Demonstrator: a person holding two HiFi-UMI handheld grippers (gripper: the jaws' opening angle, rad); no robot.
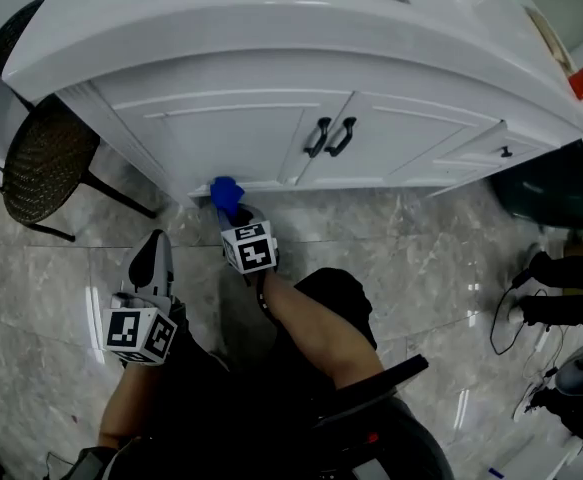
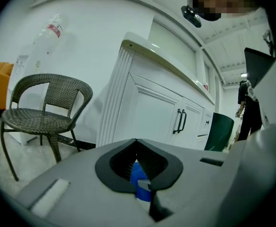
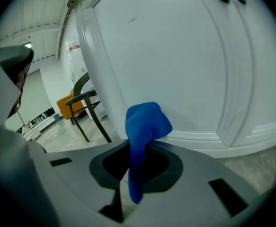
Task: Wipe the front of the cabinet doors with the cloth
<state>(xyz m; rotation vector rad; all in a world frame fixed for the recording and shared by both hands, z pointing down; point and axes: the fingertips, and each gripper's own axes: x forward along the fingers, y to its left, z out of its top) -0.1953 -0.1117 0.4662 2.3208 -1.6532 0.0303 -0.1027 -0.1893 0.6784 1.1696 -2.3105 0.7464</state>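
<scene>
The white cabinet has two doors; the left door (image 1: 233,133) (image 3: 175,65) and the right door (image 1: 411,138) each carry a black handle (image 1: 318,136). My right gripper (image 1: 237,211) (image 3: 138,148) is shut on a blue cloth (image 1: 225,194) (image 3: 146,121). It holds the cloth against the bottom edge of the left door, near the floor. My left gripper (image 1: 156,256) (image 2: 136,143) hangs lower left, away from the cabinet, jaws together and holding nothing. Past its jaws, the left gripper view shows a bit of the blue cloth (image 2: 138,174).
A wicker chair (image 1: 46,163) (image 2: 43,112) stands left of the cabinet. A dark green bin (image 1: 551,188) (image 2: 218,131) sits at the cabinet's right end. A person's feet (image 1: 561,288) and a cable (image 1: 499,318) are on the marble floor at right.
</scene>
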